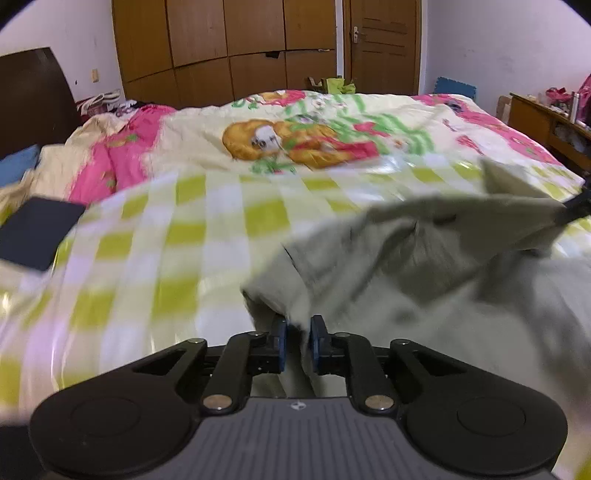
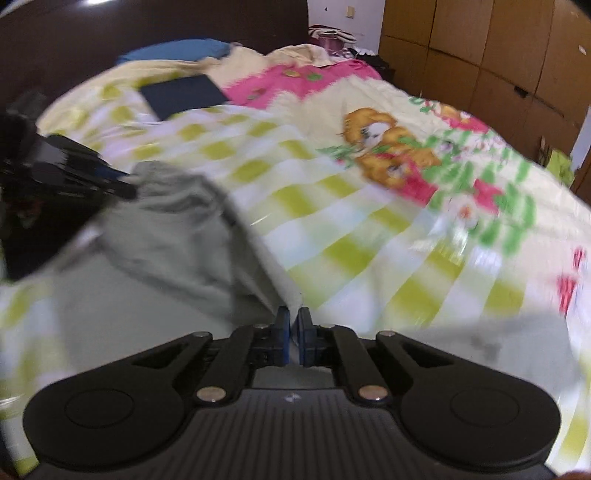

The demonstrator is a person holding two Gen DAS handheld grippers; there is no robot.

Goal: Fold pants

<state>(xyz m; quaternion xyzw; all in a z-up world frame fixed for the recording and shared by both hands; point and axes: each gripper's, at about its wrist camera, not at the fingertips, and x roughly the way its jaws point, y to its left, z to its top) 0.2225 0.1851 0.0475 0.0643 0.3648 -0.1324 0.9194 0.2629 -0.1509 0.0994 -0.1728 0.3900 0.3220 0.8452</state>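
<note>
The grey pants [image 1: 424, 258] hang lifted over the bed, stretched between both grippers. My left gripper [image 1: 298, 334] is shut on one edge of the cloth, pinched between its blue pads. My right gripper [image 2: 293, 325] is shut on another edge of the pants [image 2: 184, 236]. In the left wrist view the right gripper [image 1: 576, 208] shows at the far right, gripping a raised corner. In the right wrist view the left gripper [image 2: 92, 177] shows at the left, holding the other end. Both views are motion-blurred.
The bed [image 1: 184, 236] has a green-checked and cartoon-print cover. A dark flat book-like thing [image 1: 37, 232] lies near the pillows, also in the right wrist view [image 2: 184, 94]. A dark headboard [image 2: 147, 26], wooden wardrobe [image 1: 229, 48] and side desk [image 1: 546, 118] surround the bed.
</note>
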